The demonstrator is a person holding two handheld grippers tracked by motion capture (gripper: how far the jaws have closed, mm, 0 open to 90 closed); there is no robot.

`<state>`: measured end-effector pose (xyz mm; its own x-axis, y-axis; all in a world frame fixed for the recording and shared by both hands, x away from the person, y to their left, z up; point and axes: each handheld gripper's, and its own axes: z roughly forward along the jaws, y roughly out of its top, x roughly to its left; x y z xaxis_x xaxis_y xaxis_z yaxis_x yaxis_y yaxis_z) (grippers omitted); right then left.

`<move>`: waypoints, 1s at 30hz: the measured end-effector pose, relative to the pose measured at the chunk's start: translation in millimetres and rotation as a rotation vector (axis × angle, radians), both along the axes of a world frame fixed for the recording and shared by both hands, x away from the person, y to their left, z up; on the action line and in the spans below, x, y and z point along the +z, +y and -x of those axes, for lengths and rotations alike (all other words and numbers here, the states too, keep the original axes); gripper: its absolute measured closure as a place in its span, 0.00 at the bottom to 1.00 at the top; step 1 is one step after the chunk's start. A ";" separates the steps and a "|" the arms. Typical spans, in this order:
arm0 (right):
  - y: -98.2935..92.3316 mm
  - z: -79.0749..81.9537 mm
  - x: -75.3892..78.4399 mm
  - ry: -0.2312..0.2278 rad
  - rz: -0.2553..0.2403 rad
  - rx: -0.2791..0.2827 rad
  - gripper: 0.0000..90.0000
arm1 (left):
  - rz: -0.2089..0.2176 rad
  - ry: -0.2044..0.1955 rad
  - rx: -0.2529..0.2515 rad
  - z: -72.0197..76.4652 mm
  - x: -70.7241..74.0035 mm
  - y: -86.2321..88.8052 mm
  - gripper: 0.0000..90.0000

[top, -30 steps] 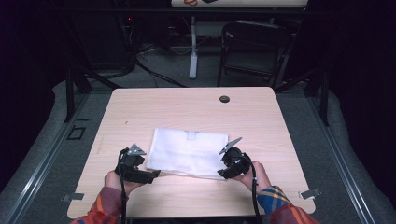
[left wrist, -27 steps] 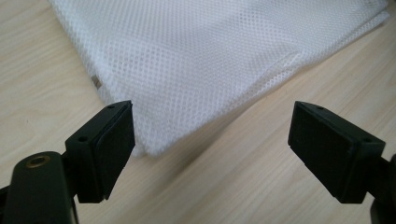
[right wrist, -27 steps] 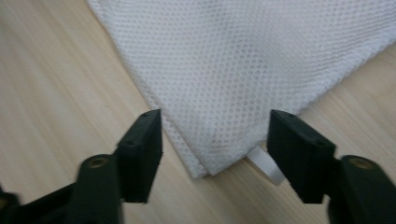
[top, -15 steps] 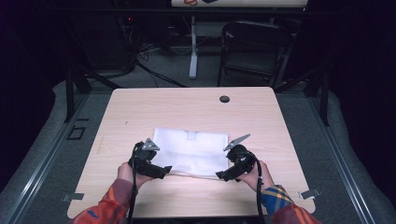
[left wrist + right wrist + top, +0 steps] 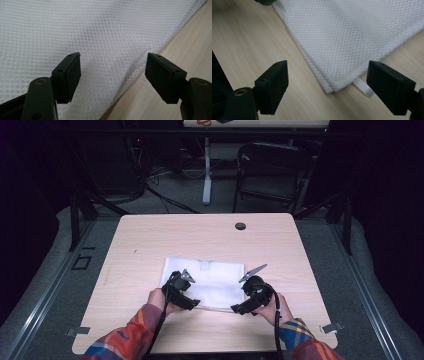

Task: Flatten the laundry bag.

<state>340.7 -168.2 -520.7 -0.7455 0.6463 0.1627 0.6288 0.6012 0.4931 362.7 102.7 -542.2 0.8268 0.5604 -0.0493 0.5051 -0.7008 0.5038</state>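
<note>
**Both tools at the near edge of the mesh cloth**

Your folded white mesh cloth [image 5: 205, 282] lies flat on the light wooden bench [image 5: 150, 240], toward its near side. Your left tool [image 5: 113, 75] straddles the cloth's near edge; its jaws have just been closing, pads not yet pressing. Your right tool [image 5: 327, 85] stands released, jaws either side of the cloth's near corner, where a small white tab [image 5: 363, 88] pokes out.

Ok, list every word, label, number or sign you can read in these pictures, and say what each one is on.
None can be read.
White mesh cloth: plain netting, no print.
Small white tab at the cloth's corner: blank.
Tab on the cloth's far edge: too small to tell.
Table: bare wood, no markings.
Red shape on the far surface: too small and cut off to read.
</note>
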 end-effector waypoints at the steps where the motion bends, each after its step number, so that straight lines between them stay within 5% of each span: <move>1: 0.3 -0.3 -0.4 -0.004 0.006 0.009 0.21 | 0.000 0.008 -0.012 -0.3 -0.9 -1.5 0.41; 7: 2.5 1.0 -1.3 0.003 0.009 0.005 0.24 | -0.042 0.052 -0.077 2.7 -9.3 -8.7 0.60; 17: 2.9 0.0 -4.1 0.020 0.014 0.015 0.28 | -0.055 0.022 -0.079 9.2 -13.1 -11.6 0.80; 21: 2.6 0.9 -5.0 0.018 0.016 0.006 0.28 | -0.053 0.039 -0.095 13.9 -12.4 -14.8 0.89; 30: 2.9 1.5 -5.9 0.018 0.021 0.022 0.29 | -0.050 0.047 -0.094 16.4 -9.5 -16.8 0.91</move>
